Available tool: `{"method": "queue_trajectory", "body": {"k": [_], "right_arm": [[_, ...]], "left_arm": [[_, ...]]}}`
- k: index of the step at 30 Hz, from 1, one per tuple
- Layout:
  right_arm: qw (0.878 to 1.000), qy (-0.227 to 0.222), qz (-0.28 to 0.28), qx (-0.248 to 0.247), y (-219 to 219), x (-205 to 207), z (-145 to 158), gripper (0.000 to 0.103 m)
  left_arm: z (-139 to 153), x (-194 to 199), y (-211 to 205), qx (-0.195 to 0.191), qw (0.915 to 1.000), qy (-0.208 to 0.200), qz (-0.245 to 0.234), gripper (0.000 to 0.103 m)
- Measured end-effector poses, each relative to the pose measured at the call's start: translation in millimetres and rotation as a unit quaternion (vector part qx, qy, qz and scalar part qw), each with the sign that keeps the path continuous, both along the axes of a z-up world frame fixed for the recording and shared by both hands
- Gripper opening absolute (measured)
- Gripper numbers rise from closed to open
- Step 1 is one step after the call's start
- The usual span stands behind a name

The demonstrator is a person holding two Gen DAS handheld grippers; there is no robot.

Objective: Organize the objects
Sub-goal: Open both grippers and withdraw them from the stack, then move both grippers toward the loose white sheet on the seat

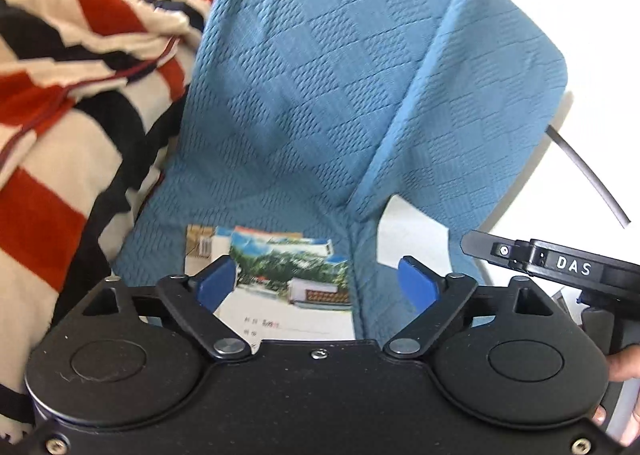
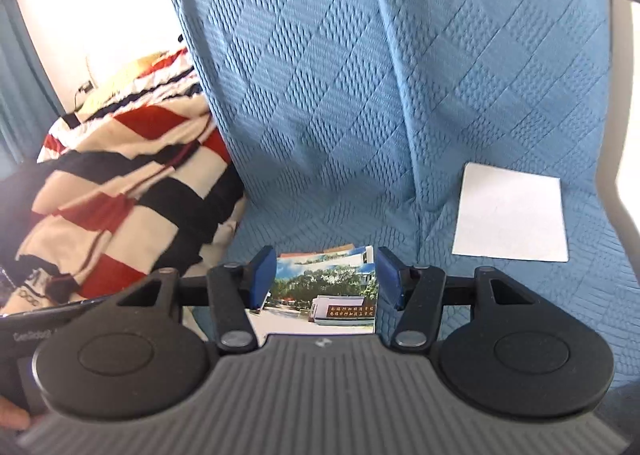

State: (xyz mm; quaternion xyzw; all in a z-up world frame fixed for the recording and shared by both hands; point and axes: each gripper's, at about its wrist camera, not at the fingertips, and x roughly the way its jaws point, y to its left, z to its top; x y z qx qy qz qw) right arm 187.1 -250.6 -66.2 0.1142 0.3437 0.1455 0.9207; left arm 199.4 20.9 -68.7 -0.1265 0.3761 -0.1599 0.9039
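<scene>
On the blue quilted seat cover (image 2: 340,115), near its front, a small stack of photo cards (image 2: 328,295), top card showing trees and a low white building, corners of lower cards fanned out past its far edge. To the right across a fold in the cover, well apart from the stack, a white sheet of paper (image 2: 512,215) lying flat, edges square, bare blue cloth all round it. To the left, a striped blanket (image 2: 120,195) in red, cream and black, heaped up against the cover's left border and close beside the cards.

Above the stack, left gripper (image 1: 320,283) with blue pads spread wide, nothing between them, cards (image 1: 288,283) seen through the gap below, no contact. Right gripper (image 2: 326,281) likewise parted, pads standing either side of the stack in view but clear of it, gripping nothing.

In the left wrist view, at the right edge, part of the other black tool marked DAS, fingers of a hand (image 1: 624,363) wrapped beneath. Beyond the seat's right edge, a grey curved frame bar (image 1: 588,175) against a white floor.

Open cloth behind the stack, up to the backrest; tighter on the blanket side.
</scene>
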Motion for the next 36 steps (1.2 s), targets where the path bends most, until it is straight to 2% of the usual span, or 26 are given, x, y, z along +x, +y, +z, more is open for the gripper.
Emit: {"method": "queue_trajectory", "body": {"k": [3,10,19,36], "right_arm": [[1.0,-0.013,-0.007,0.002,-8,-17,10,0.058],[0.999,-0.021,-0.042,-0.005,-22,-53,14,0.058],[0.998,-0.013,-0.065,-0.01,-39,-87,4,0.058],[0.995,-0.007,-0.096,-0.02,-67,-110,-11,0.058]], "left_arm": [[12,-8,-8,0.001,0.9998,-0.015,-0.01,0.098],[25,-24,-24,-0.009,0.9994,-0.024,-0.022,0.098],[13,-42,-47,-0.001,0.9991,-0.016,-0.038,0.098],[6,-55,-82,0.001,0.998,-0.013,-0.061,0.098]]}}
